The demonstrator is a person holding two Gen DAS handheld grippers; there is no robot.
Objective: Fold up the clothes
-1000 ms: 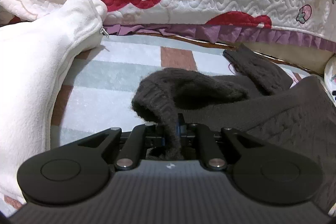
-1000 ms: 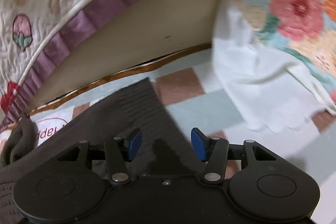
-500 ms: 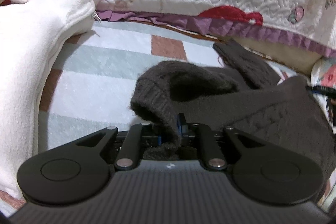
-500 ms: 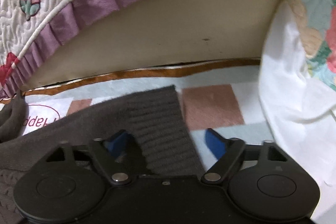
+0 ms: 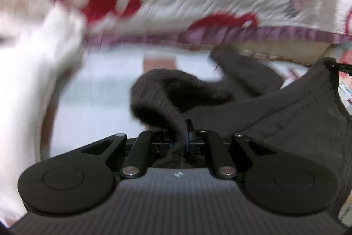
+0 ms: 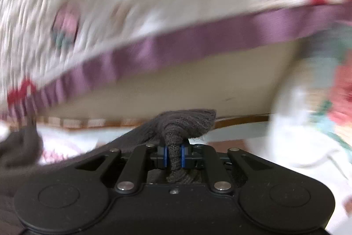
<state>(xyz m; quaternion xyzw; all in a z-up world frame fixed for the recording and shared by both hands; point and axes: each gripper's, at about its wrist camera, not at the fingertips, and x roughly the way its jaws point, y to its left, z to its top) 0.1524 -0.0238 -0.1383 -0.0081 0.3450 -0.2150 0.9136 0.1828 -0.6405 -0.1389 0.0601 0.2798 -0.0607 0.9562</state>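
Note:
A dark grey knitted sweater [image 5: 286,107] lies on a checked blanket [image 5: 99,102] and is lifted at two edges. My left gripper [image 5: 180,136] is shut on a bunched fold of the sweater, which humps up just ahead of the fingers. One sleeve [image 5: 246,67] trails toward the back. In the right wrist view my right gripper [image 6: 175,156] is shut on the ribbed hem corner of the sweater [image 6: 187,122], pinched between the blue pads [image 6: 183,158]. Both views are blurred by motion.
A white fleece garment [image 5: 33,80] lies at the left. A quilted cover with red bears and a purple frill [image 5: 242,34] hangs along the back, above a beige base [image 6: 198,85]. A floral cloth with white fabric [image 6: 308,124] sits at the right.
My right gripper was open over the sweater's hem; it has shut on the hem corner and lifted it. The left gripper keeps its grip and has shifted, blurring the view.

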